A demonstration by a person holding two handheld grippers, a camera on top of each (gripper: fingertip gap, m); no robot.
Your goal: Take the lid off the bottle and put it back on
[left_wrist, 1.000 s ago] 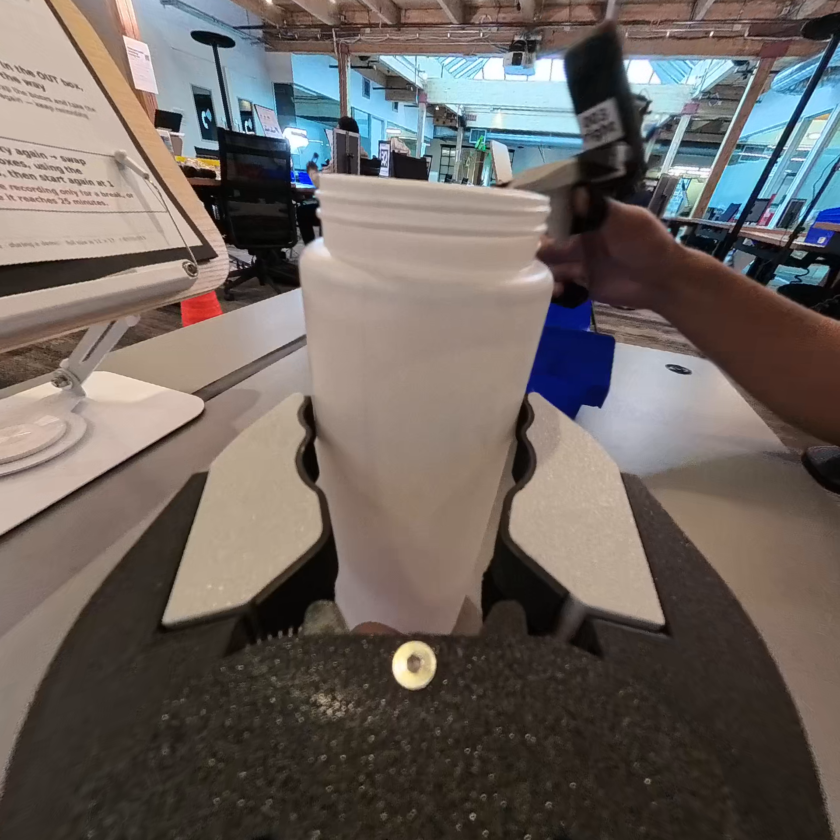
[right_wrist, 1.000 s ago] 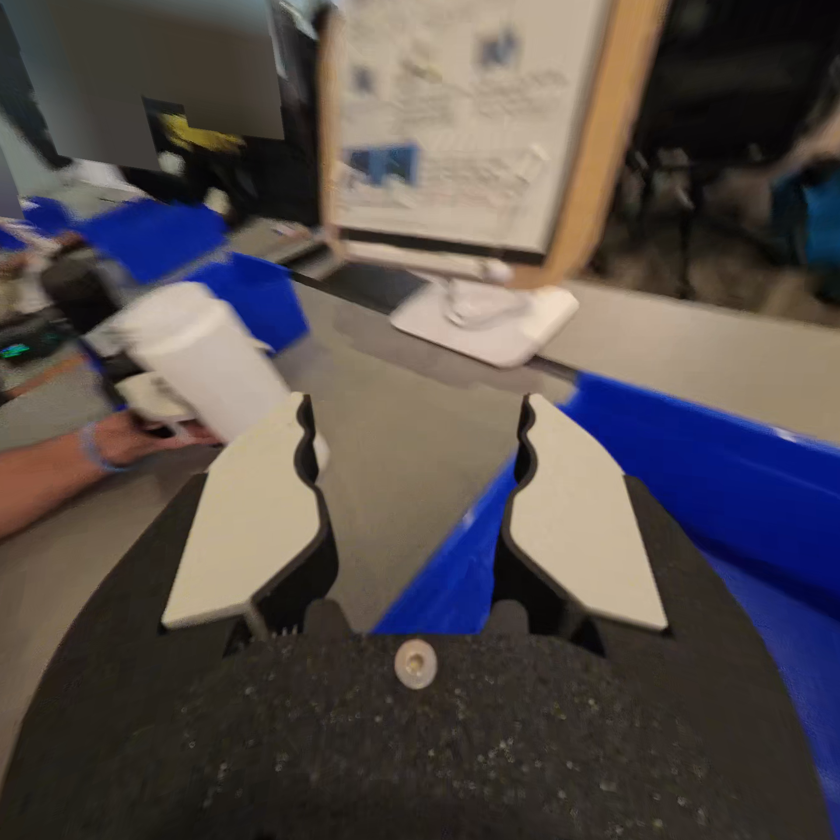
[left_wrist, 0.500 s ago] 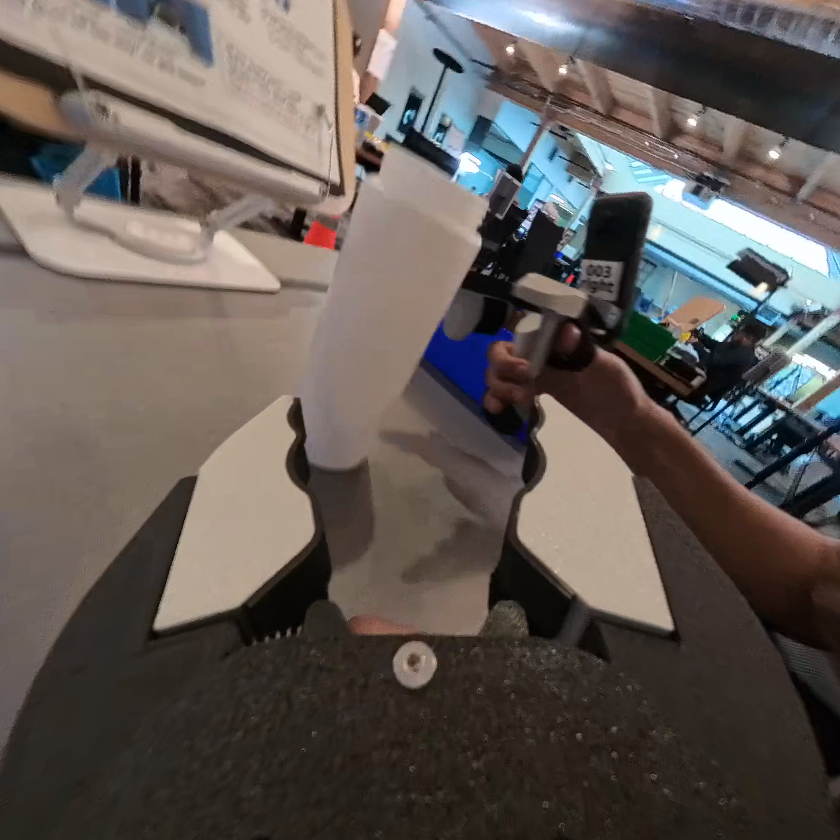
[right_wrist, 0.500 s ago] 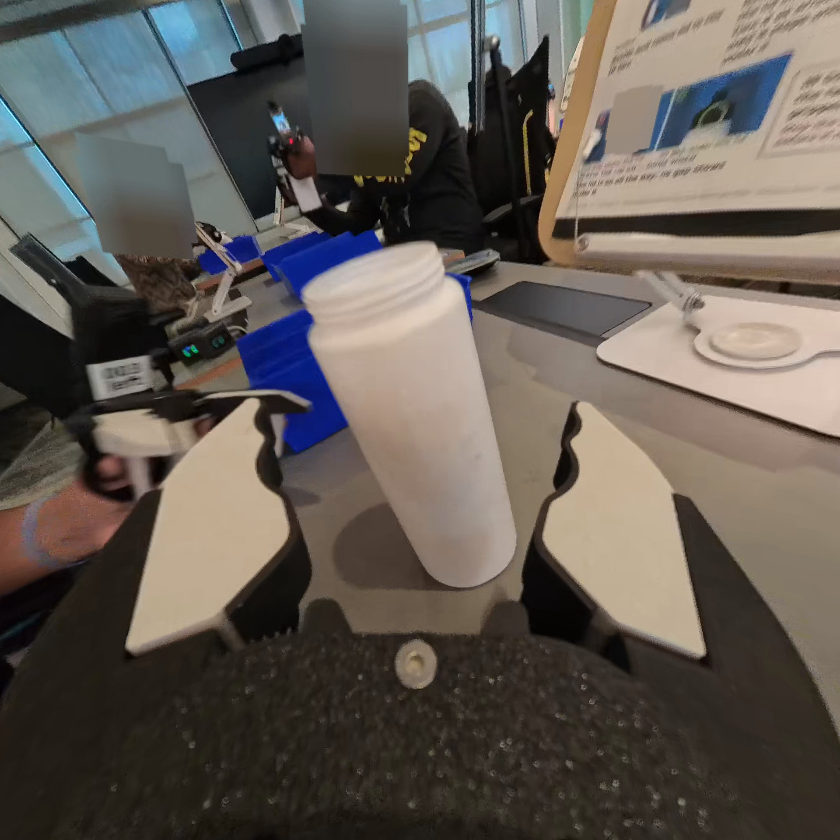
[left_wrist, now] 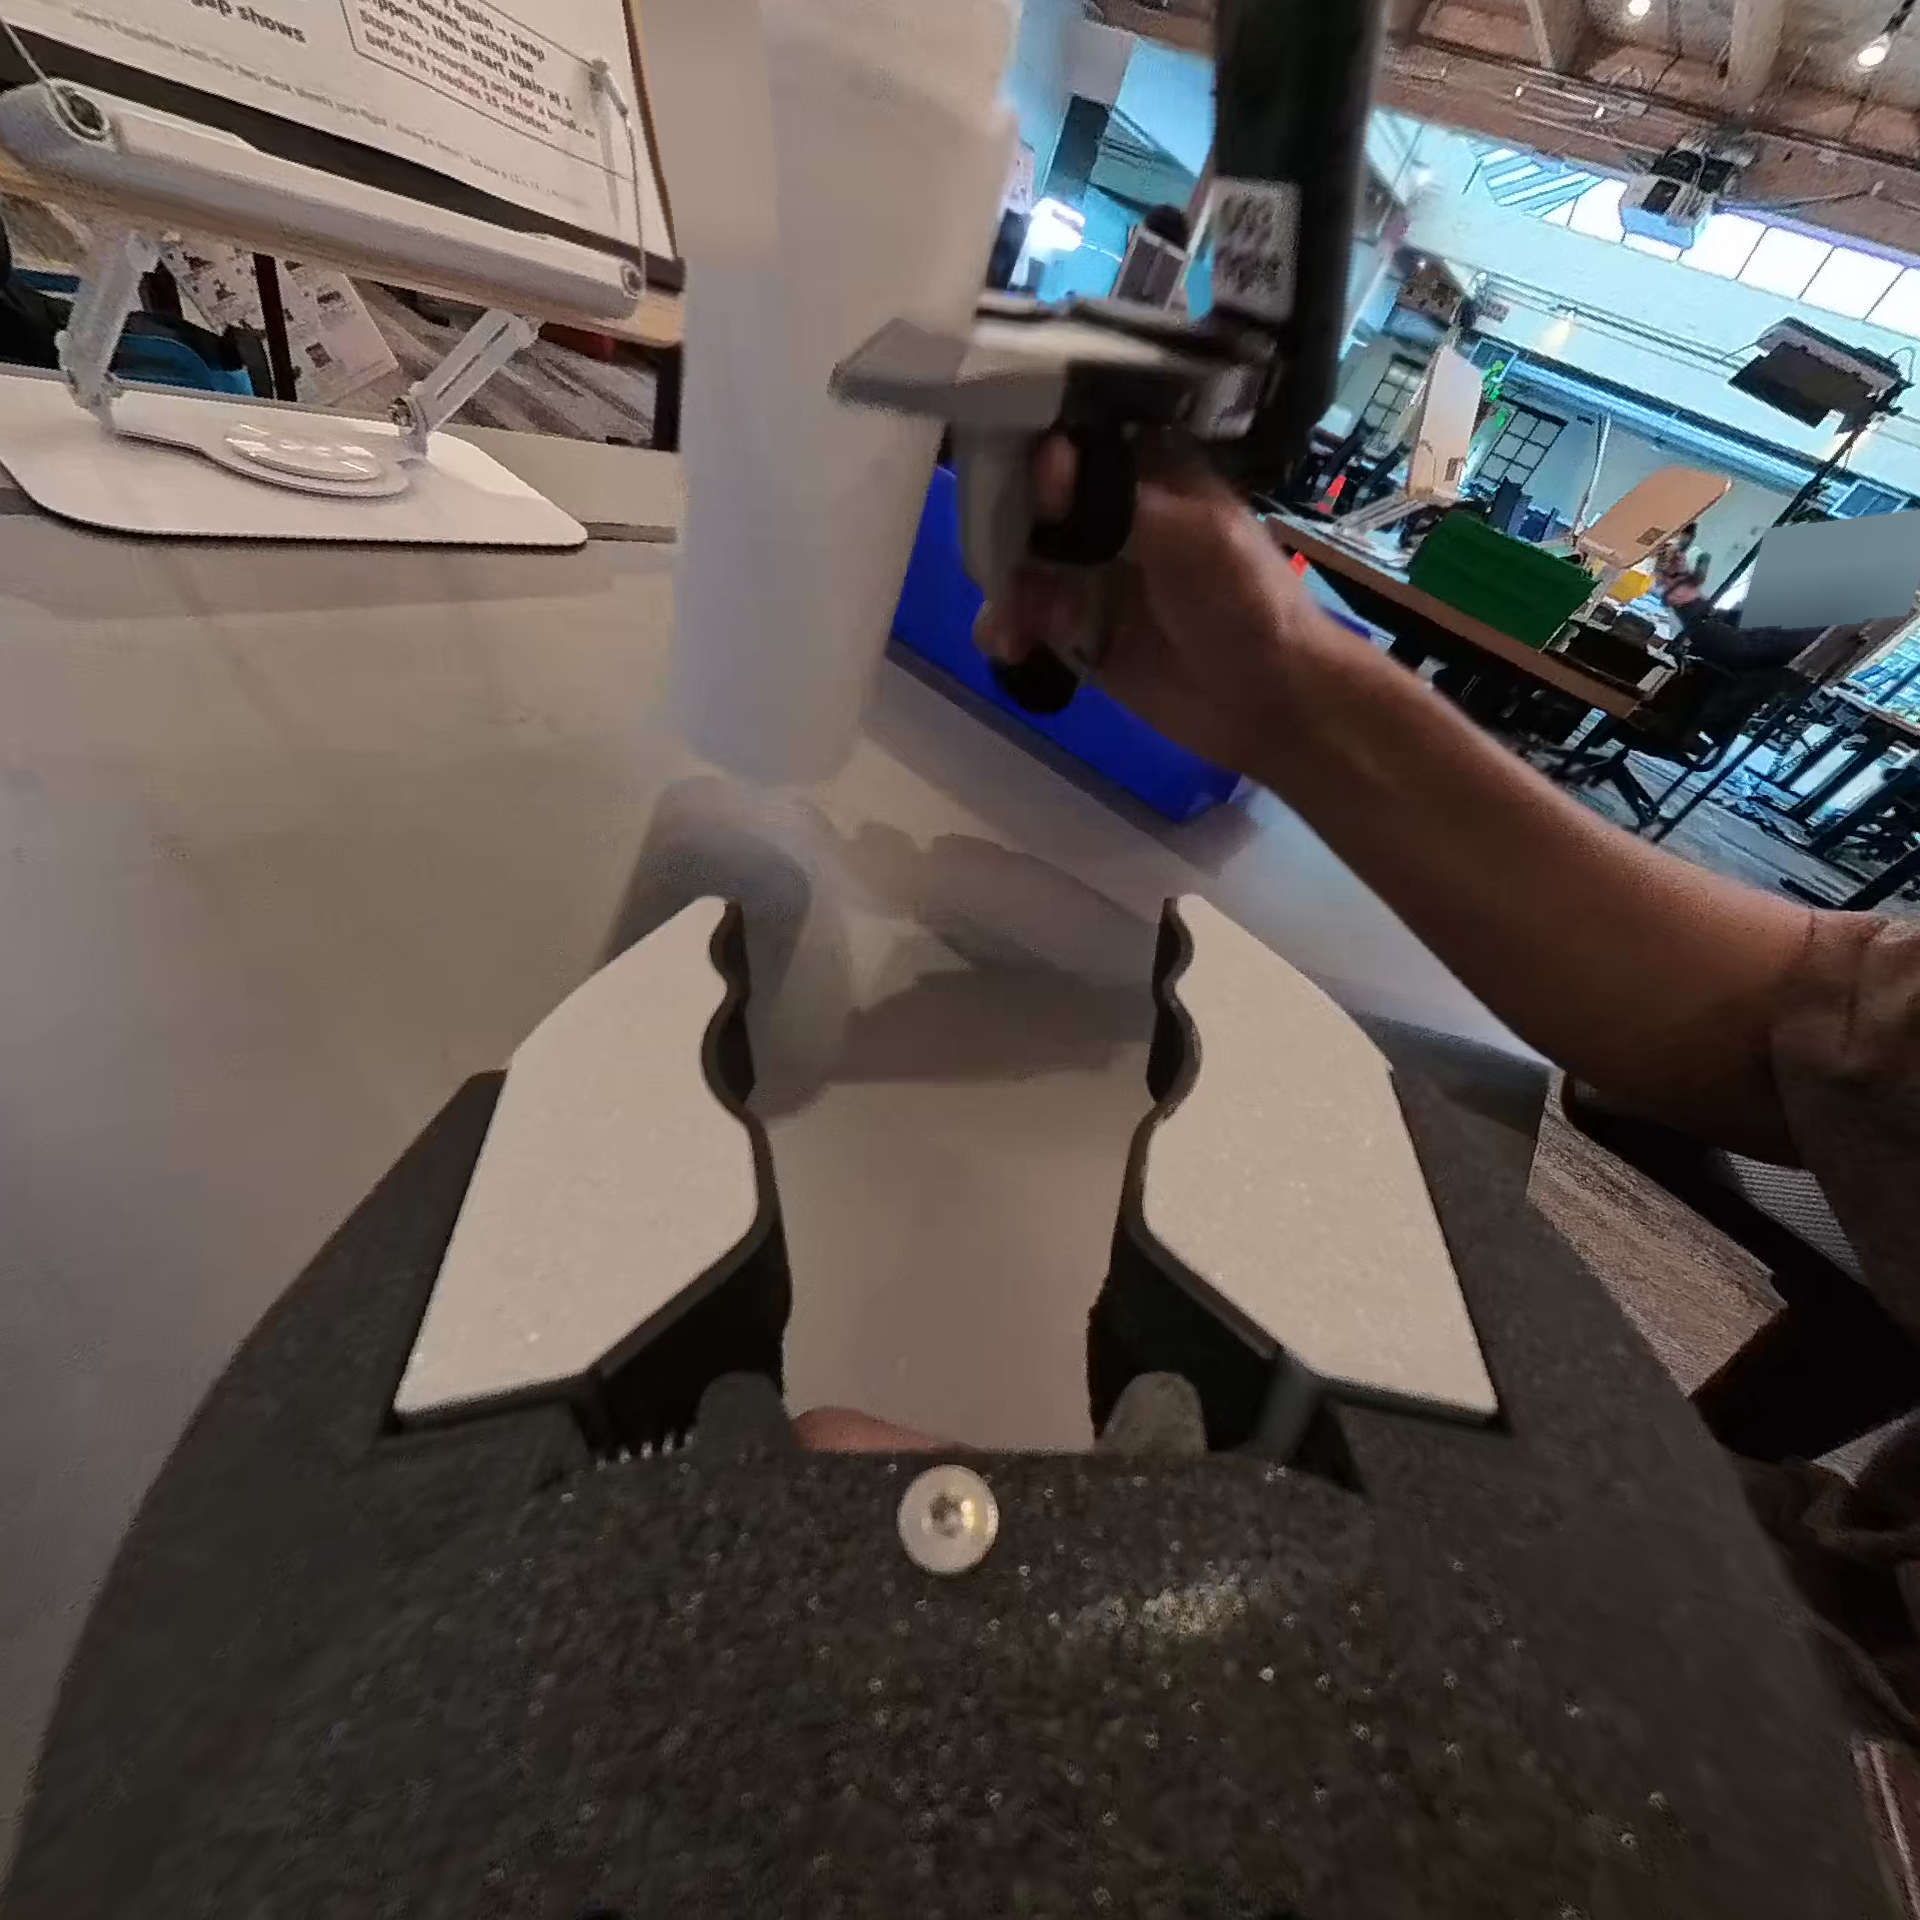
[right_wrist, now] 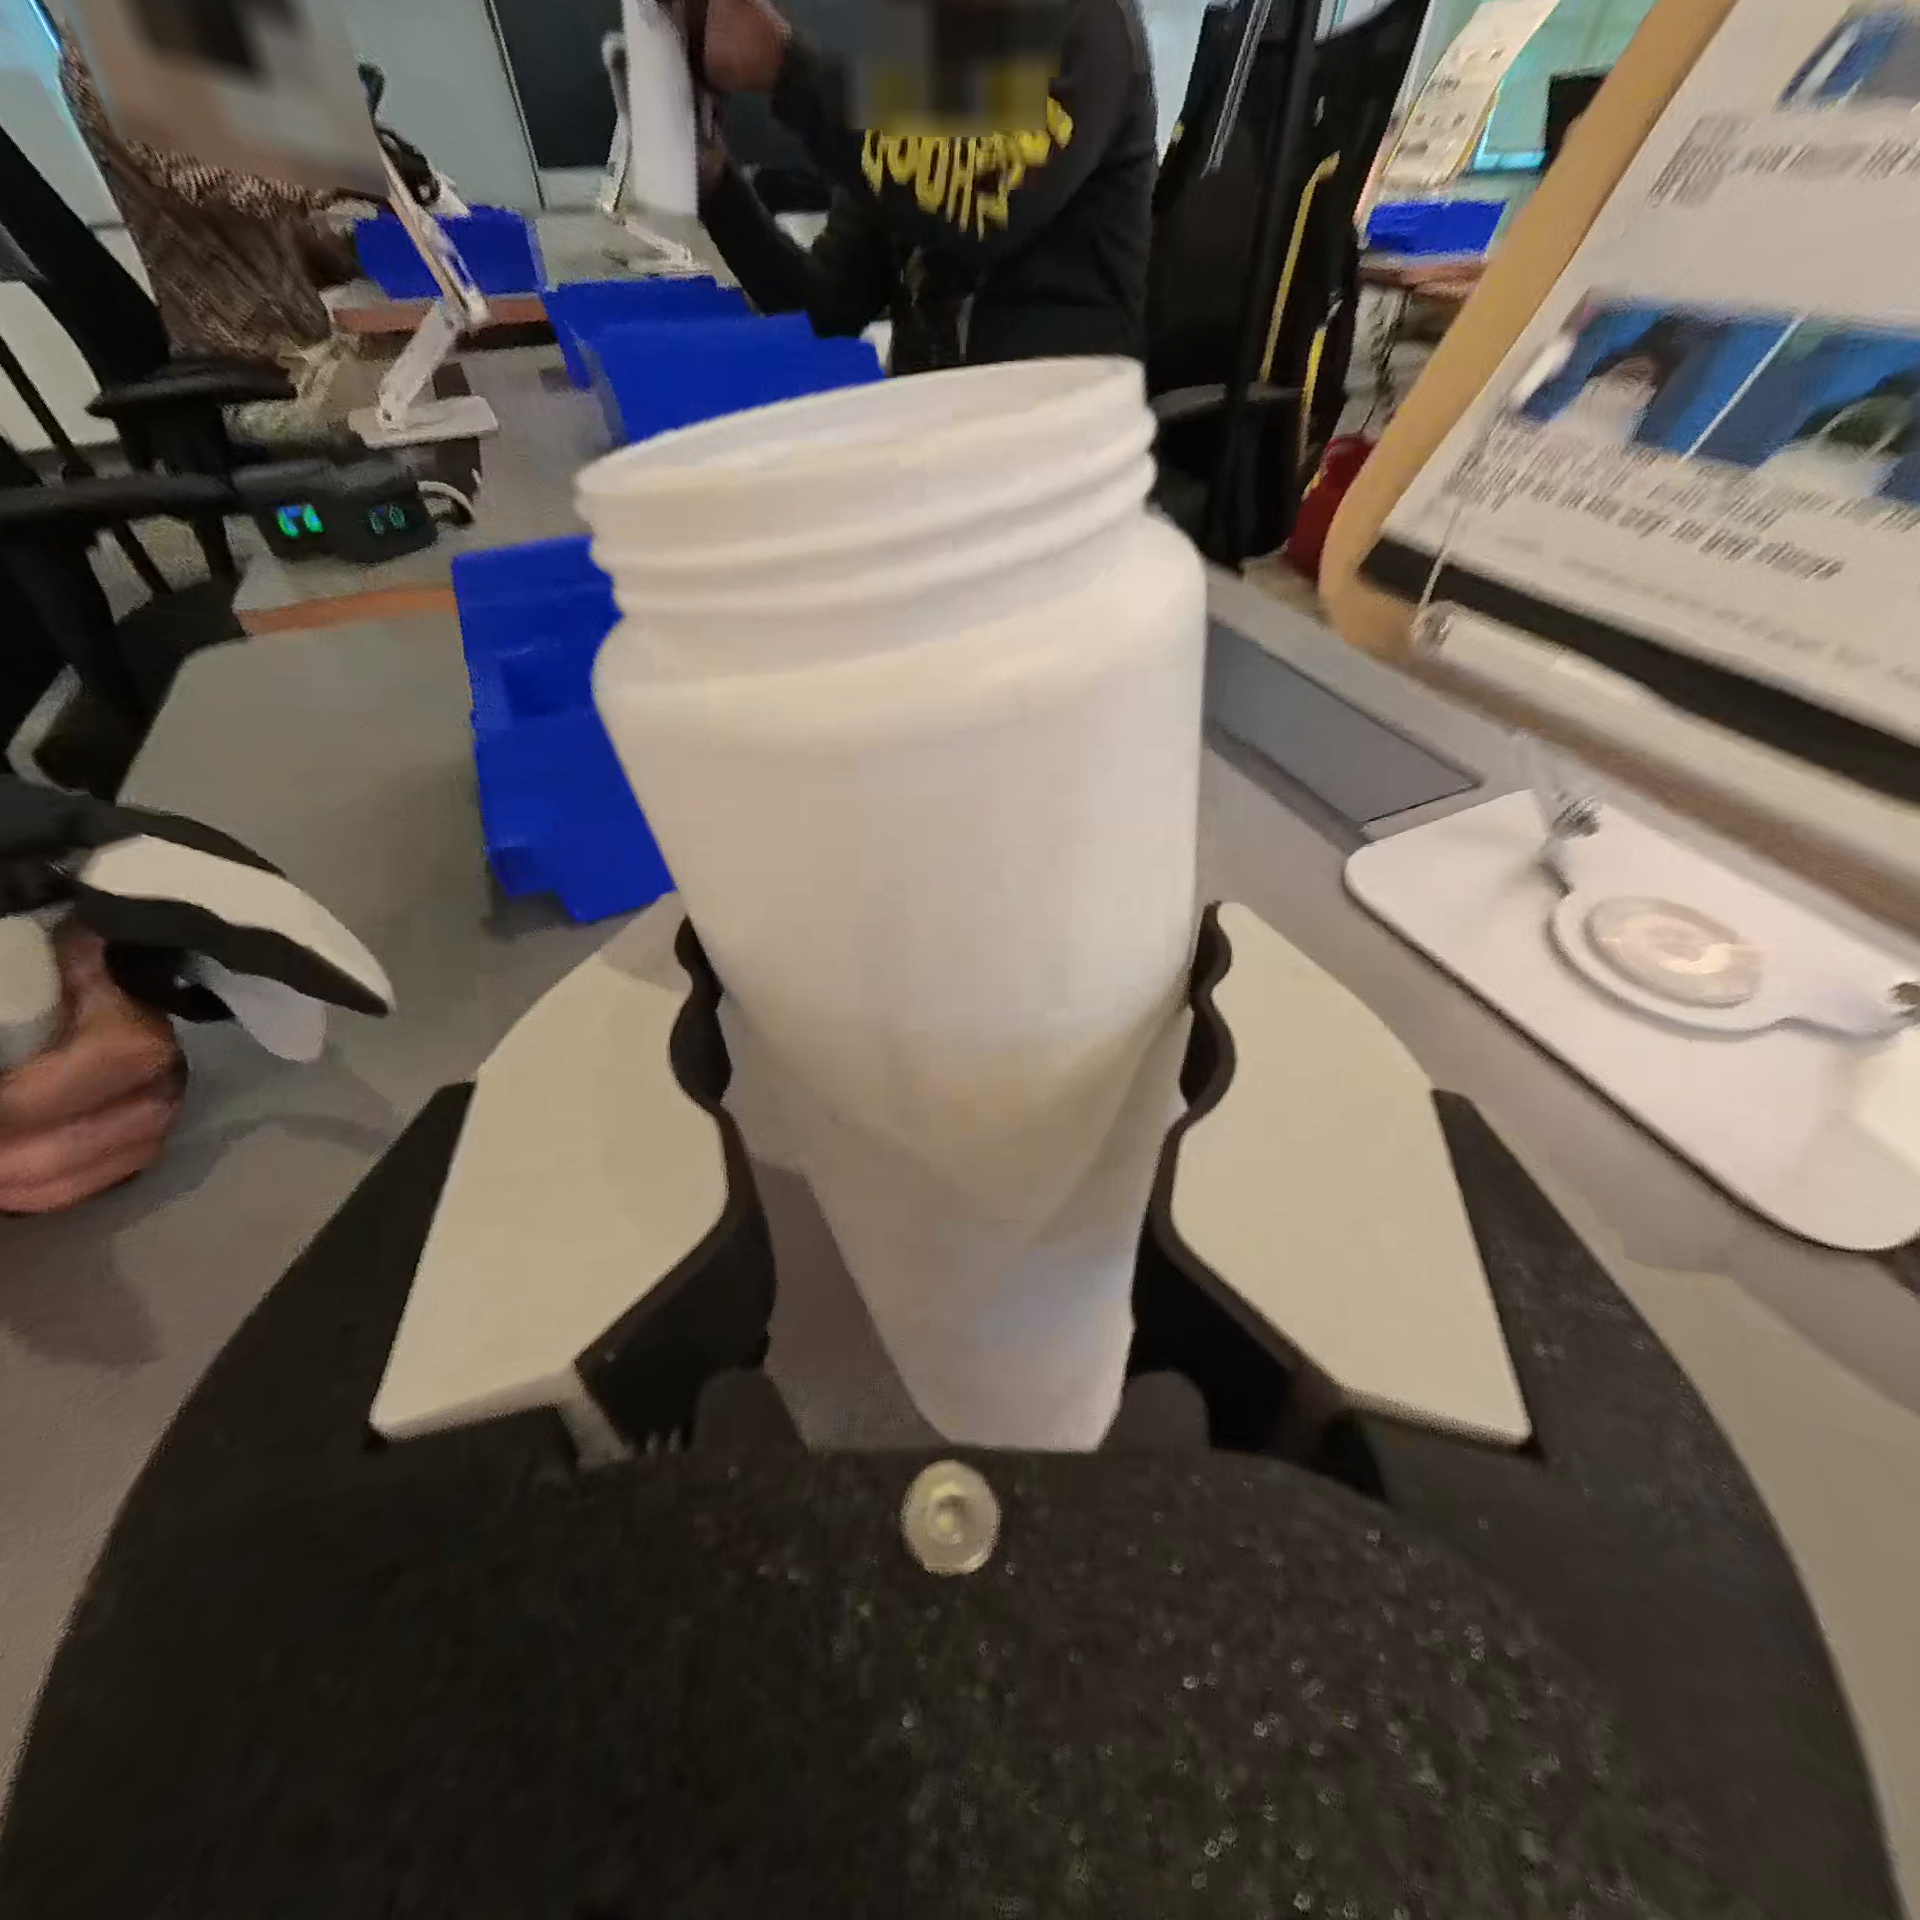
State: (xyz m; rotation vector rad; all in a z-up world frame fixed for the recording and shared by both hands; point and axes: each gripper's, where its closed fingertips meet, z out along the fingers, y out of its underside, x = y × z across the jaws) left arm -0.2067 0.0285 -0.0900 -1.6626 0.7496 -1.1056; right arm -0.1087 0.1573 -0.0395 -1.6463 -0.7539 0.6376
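Your right tool (right_wrist: 951, 997) clamps the white bottle (right_wrist: 914, 790) low on its body, pads pressed on both sides, likely to steady the open threaded neck for recapping. Your left tool (left_wrist: 951, 997) is released and empty above the surface (left_wrist: 260, 831). No lid shows.

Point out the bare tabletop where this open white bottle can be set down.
Bare grey table lies left of the white bottle, in front of the white stand base, and between bottle and left gripper. Crowded: blue bins behind, stand base to the right.
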